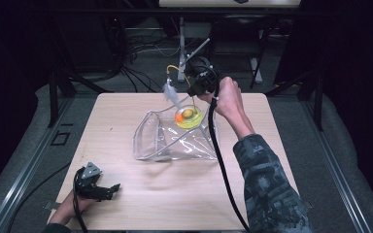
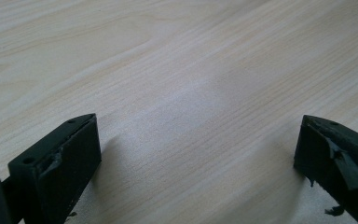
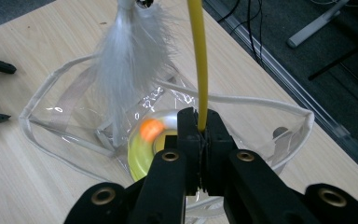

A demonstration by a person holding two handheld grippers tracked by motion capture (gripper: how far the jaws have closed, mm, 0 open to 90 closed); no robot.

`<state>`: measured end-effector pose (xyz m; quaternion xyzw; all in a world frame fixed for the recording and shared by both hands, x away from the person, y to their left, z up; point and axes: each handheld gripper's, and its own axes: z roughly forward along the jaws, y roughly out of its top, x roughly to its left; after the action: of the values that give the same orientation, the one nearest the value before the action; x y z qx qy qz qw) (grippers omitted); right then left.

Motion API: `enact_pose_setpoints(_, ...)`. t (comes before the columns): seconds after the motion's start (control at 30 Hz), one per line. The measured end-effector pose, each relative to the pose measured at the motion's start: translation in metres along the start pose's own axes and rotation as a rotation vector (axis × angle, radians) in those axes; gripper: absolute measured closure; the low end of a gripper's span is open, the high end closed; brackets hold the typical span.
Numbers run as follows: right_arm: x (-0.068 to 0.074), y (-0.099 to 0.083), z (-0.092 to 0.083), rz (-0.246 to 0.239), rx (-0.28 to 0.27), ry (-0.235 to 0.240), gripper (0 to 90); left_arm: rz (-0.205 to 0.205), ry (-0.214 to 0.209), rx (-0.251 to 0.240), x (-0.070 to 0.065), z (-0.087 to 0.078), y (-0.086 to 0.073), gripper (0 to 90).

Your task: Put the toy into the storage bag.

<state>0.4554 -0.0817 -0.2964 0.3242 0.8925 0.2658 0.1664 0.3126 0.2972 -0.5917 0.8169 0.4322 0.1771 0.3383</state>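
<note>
A toy's thin yellow rod (image 3: 196, 56) is clamped between the jaws of my right gripper (image 3: 200, 123), which is shut on it. A white feather (image 3: 130, 60) dangles from the top of the toy. Its yellow dish (image 3: 141, 158), with an orange ball (image 3: 150, 129) in it, sits at the mouth of a clear plastic bag (image 3: 60, 114) with white trim. In the high view the right gripper (image 1: 193, 92) hangs above the dish (image 1: 190, 118) at the bag's (image 1: 175, 141) far end. My left gripper (image 1: 108, 190) rests open on the table's near left, its jaws (image 2: 198, 154) wide apart with nothing between them.
The light wooden table (image 1: 126, 111) carries only the bag and the toy. The right gripper's black cable (image 1: 221, 160) trails across its right half. Dark floor with cables and stand legs (image 1: 182, 34) lies beyond the far edge.
</note>
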Motion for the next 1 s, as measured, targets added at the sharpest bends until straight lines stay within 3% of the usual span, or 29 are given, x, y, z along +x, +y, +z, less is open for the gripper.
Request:
enact_pose_setpoints(0.43,0.002,-0.01,0.019,0.011,0.039,0.023,88.1,0.0,0.0,0.0,0.0,0.0,0.0,0.2)
enact_pose_setpoints(0.87,0.009,-0.023,0.04,0.0,0.111,0.042,88.1,-0.001,0.001,0.0,0.0,0.0,0.0,0.2)
enact_pose_setpoints(1.0,0.01,-0.026,0.044,0.008,0.109,0.045,88.1,-0.001,0.001,0.0,0.0,0.0,0.0,0.2)
